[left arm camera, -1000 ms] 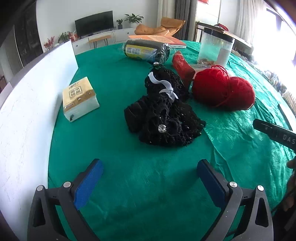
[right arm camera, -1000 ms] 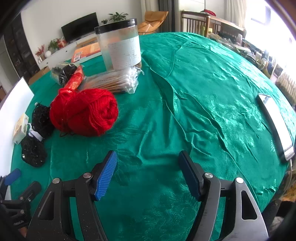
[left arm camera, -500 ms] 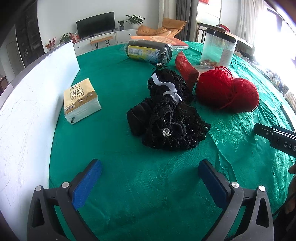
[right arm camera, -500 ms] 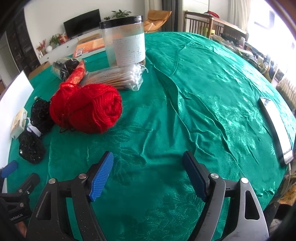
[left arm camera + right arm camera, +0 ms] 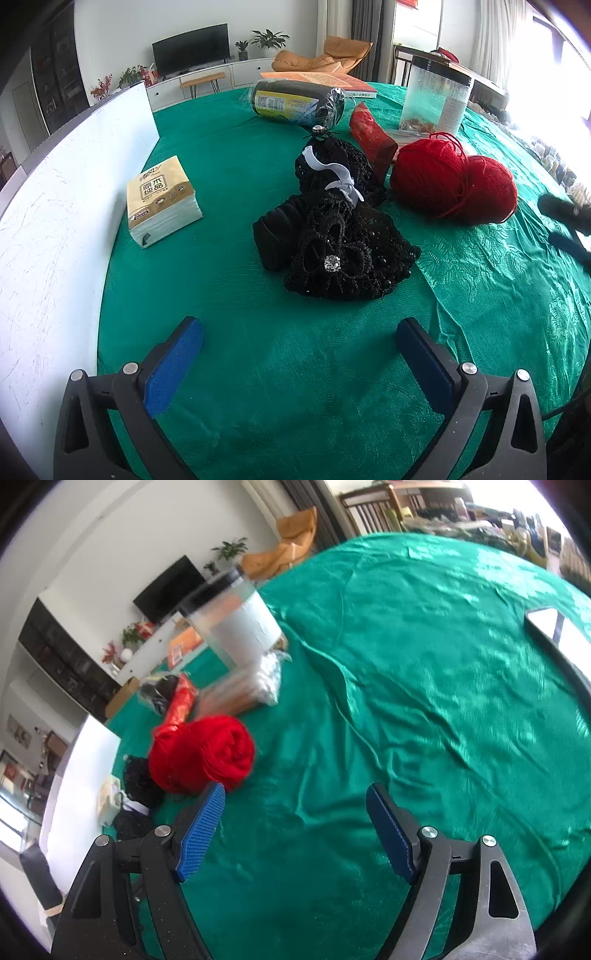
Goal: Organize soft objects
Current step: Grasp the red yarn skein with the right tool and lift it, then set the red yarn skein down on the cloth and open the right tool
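The right tool (image 5: 295,827) has rolled and swung toward the red yarn (image 5: 203,755) since half a second ago: its view is now tilted and blurred, and the yarn sits at about 10 o'clock, very near its left blue pad, while before it was well apart and higher in the view. Its jaws stand wide with nothing between them. The left tool (image 5: 299,354) has come a little closer to the black beaded fabric bundle (image 5: 340,236), which now fills more of the view at 12 o'clock; this tool is also wide and holds nothing. The bundle lies on the green worktop (image 5: 258,387), touching or almost touching the yarn at its 2 o'clock, and the tissue pack (image 5: 160,203) is at 10 o'clock beside the white board (image 5: 55,221). I judge that both tools are only approaching, so no soft object is organized yet; the right one probably goes for the yarn.
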### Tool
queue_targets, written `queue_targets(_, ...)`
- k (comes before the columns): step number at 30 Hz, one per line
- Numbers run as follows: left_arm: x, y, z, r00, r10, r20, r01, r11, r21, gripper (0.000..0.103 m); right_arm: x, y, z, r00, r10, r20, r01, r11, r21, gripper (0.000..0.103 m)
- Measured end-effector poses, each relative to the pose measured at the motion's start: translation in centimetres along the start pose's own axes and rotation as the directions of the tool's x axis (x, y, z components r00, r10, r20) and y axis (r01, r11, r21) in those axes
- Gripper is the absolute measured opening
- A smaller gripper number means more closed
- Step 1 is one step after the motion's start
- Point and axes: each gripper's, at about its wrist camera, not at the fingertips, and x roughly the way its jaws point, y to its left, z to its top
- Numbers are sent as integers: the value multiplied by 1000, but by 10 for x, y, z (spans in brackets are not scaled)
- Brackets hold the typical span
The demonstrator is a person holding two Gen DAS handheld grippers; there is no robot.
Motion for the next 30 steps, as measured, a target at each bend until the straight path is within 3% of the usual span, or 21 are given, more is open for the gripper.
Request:
queue_targets(2,0,0,0,1000,0,0,0,1000,0,103,1,28,7,999,37,-2,-37,985,-166,82)
queue_targets(4,0,0,0,1000,0,0,0,1000,0,103,9,65,12,999,31,-31,-40,917,-396,82)
queue_targets(6,0,0,0,1000,0,0,0,1000,0,103,23,101,12,999,-28,-36,-1,780,-625,81)
queue_targets(7,0,0,0,1000,0,0,0,1000,0,103,35,120,9,997,-73,-31,27,671,-741,81)
queue_targets(10,0,0,0,1000,0,0,0,1000,0,103,72,145,-3,978,-207,-15,77,430,-900,80)
queue_targets(11,0,0,0,1000,0,0,0,1000,0,103,82,148,-7,972,-236,-15,82,395,-915,78)
queue_targets(12,0,0,0,1000,0,0,0,1000,0,103,89,147,-9,966,-256,-23,84,401,-912,78)
queue_targets(13,0,0,0,1000,0,0,0,1000,0,103,91,144,-11,966,-259,-22,96,433,-896,77)
queue_targets(15,0,0,0,1000,0,0,0,1000,0,103,81,131,-12,968,-249,10,146,535,-832,53)
queue_targets(16,0,0,0,1000,0,0,0,1000,0,103,73,123,-12,970,-241,21,161,578,-800,52)
queue_targets(19,0,-1,0,1000,1,1,-1,1000,0,103,32,86,-4,990,-141,-14,101,770,-630,51)
queue_targets(23,0,-1,0,1000,2,2,-2,1000,1,103,-15,33,23,993,-93,70,112,929,-352,51)
queue_targets(25,0,0,0,1000,2,2,-2,1000,1,103,-21,15,51,985,-122,124,150,956,-253,51)
queue_targets(30,0,-1,0,1000,2,2,-2,1000,1,103,21,-13,125,973,-197,123,215,964,-153,51)
